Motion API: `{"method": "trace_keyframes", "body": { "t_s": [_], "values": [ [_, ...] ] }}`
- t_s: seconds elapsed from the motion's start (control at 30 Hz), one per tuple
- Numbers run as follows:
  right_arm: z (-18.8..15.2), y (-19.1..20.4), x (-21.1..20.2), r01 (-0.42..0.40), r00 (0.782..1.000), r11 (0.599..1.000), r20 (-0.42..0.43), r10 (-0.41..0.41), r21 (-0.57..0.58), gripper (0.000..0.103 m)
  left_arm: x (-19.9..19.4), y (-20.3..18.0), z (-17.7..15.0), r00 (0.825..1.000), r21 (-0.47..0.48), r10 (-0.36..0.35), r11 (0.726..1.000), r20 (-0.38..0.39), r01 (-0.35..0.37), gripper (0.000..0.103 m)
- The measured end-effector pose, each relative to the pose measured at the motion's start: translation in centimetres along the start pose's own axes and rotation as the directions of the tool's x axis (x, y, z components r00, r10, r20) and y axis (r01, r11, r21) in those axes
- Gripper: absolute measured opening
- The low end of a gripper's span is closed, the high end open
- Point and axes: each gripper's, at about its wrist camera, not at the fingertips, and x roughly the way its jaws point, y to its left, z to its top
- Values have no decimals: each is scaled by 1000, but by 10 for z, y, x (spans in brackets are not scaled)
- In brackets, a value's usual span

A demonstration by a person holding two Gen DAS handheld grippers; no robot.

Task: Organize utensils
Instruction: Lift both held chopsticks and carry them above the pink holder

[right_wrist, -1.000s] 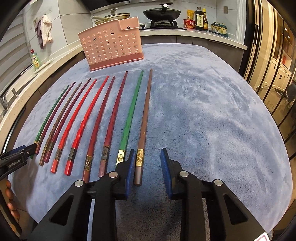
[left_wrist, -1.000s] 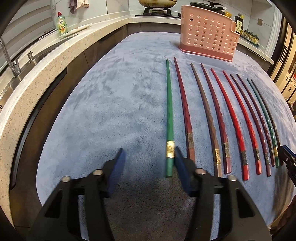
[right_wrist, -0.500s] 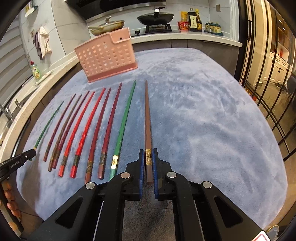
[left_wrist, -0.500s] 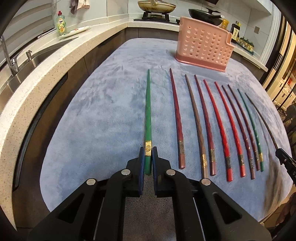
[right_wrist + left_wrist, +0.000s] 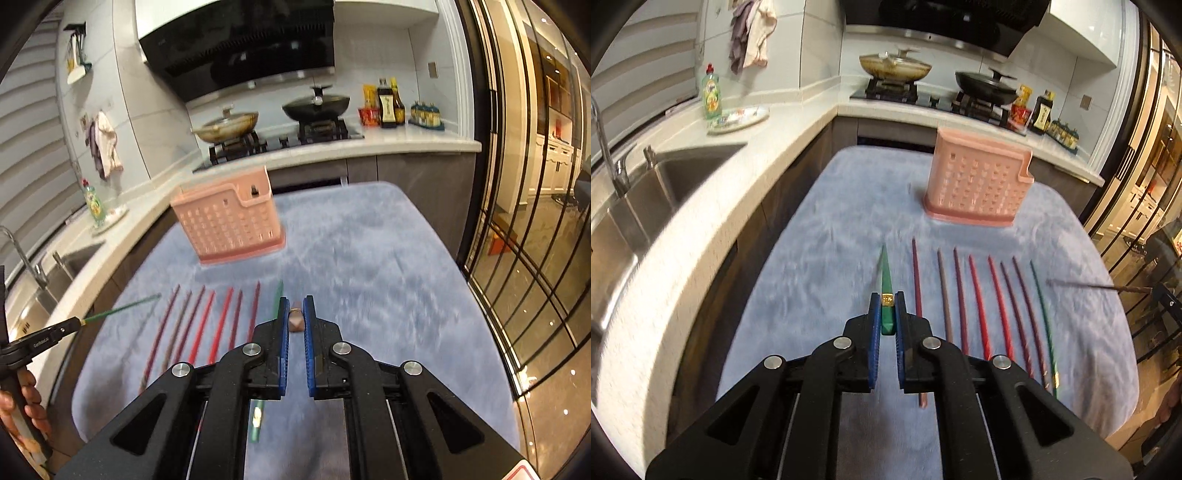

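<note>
Each hand-held gripper clamps one chopstick: left hand-held gripper (image 5: 886,314) the green chopstick (image 5: 885,275), right hand-held gripper (image 5: 295,314) the brown chopstick (image 5: 295,319); next, probably carry both into the pink holder (image 5: 975,188).

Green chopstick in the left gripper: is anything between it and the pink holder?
Nothing visible. The green chopstick is clamped in the left gripper, and only bare blue cloth lies between its tip and the pink holder. The chopsticks on the cloth lie off to the right.

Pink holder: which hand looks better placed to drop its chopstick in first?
Probably right: the pink holder sits nearer straight ahead of the right gripper than of the left gripper.
</note>
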Motion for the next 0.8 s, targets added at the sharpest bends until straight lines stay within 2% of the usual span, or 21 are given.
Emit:
{"method": "trace_keyframes", "body": {
  "t_s": [0.2, 0.4, 0.5, 0.63, 0.73, 0.8],
  "values": [
    [58, 11, 2, -48, 996, 999, 81, 48, 1, 7, -7, -6, 62, 997, -11, -34, 999, 70, 35, 7],
    [111, 31, 12, -98, 983, 995, 153, 98, -7, 7, -16, -25, 122, 986, 2, -66, 998, 152, 66, 7],
    [139, 46, 20, -119, 972, 993, 202, 119, -14, 7, -27, -39, 151, 973, 21, -84, 996, 217, 82, 7],
    [177, 63, 32, -157, 952, 988, 265, 154, -12, 7, -37, -54, 194, 944, 22, -103, 995, 312, 102, 7],
    [204, 75, 45, -164, 939, 986, 304, 162, -17, 7, -34, -64, 222, 922, 22, -112, 993, 372, 112, 7],
    [217, 81, 58, -173, 934, 985, 317, 167, -9, 7, -28, -69, 235, 912, 22, -110, 994, 394, 110, 7]
  ]
}}
